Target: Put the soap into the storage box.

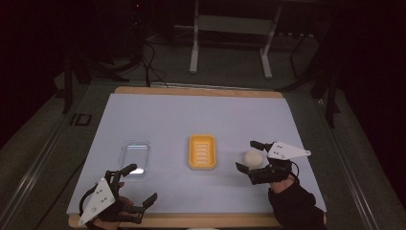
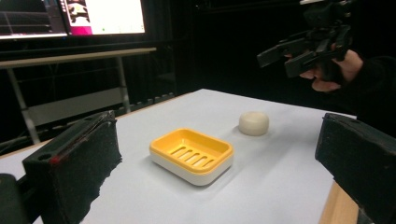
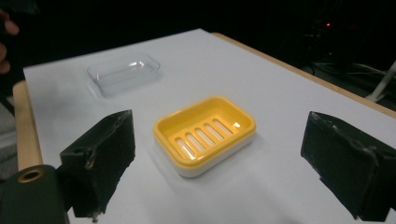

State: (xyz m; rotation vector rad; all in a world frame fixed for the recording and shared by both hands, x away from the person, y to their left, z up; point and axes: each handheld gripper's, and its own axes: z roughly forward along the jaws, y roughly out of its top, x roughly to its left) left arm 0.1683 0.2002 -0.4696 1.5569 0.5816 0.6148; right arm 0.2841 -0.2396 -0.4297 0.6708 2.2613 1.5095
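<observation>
A yellow soap dish (image 1: 201, 152) with a slotted floor and white base sits mid-table on the white sheet (image 1: 191, 115). To its right lies a round white soap bar (image 1: 252, 157). My right gripper (image 1: 249, 155) is open and hovers above the bar, held clear of the table as the left gripper view shows (image 2: 275, 63). In the right gripper view the soap dish (image 3: 205, 133) lies between the spread jaws. My left gripper (image 1: 142, 183) is open and empty near the front left edge, pointing toward the dish (image 2: 191, 154) and the bar (image 2: 253, 123).
An empty clear plastic tray (image 1: 135, 155) lies left of the dish, just beyond my left gripper. The wooden table edge (image 1: 201, 220) borders the sheet. A metal stand (image 1: 230, 43) and cables stand on the floor behind. A lit monitor (image 2: 70, 16) sits beyond the table.
</observation>
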